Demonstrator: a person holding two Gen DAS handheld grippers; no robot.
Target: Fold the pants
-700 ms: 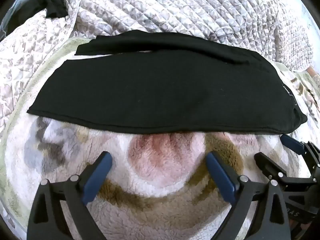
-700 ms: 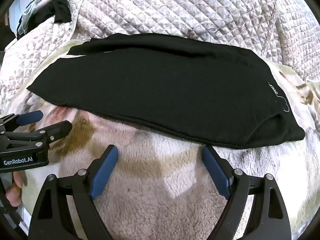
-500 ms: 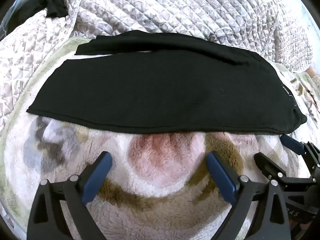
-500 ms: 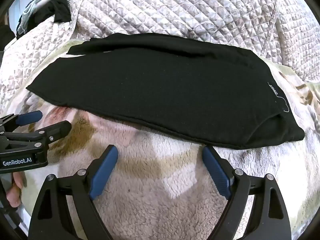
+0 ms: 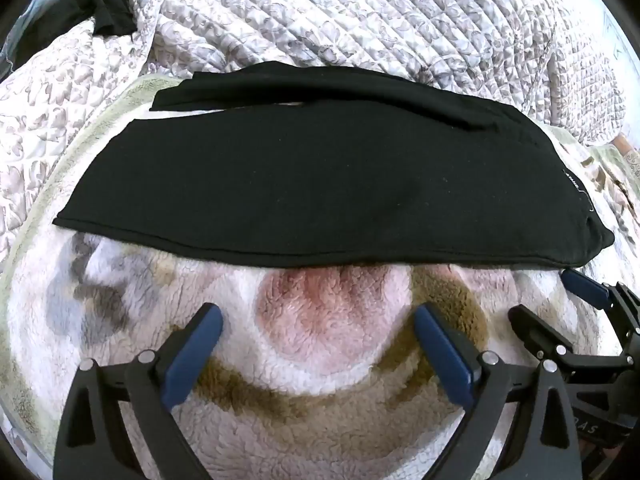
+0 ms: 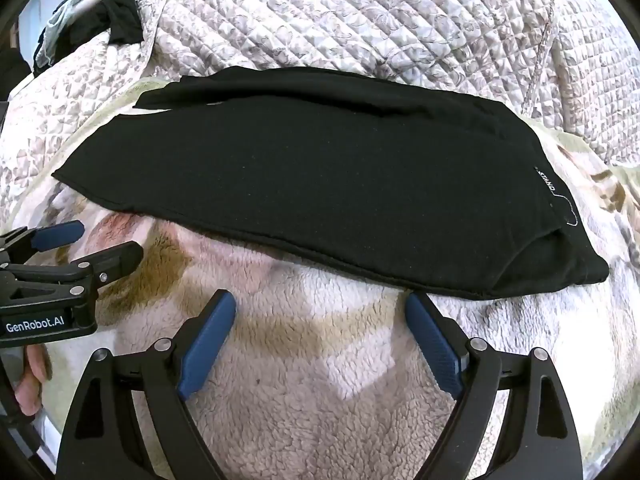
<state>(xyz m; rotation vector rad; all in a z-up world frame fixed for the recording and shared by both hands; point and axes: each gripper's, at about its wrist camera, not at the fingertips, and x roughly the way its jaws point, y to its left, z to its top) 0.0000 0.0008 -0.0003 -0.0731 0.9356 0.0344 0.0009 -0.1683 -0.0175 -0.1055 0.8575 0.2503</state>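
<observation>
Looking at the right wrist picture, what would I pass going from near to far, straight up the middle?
Right hand-held gripper → fleece blanket → black pants → quilted bedspread.

Brand on left gripper [image 6: 108, 246]: "GenRobot.AI", white on the black body, lower left of the right wrist view.
Print on pants [image 6: 320, 184]: "STAND", small white letters at the right end, right of frame in the right wrist view; too small to read in the left wrist view.
Letters on right gripper [image 5: 560, 300]: "AS", partial, lower right of the left wrist view.
</observation>
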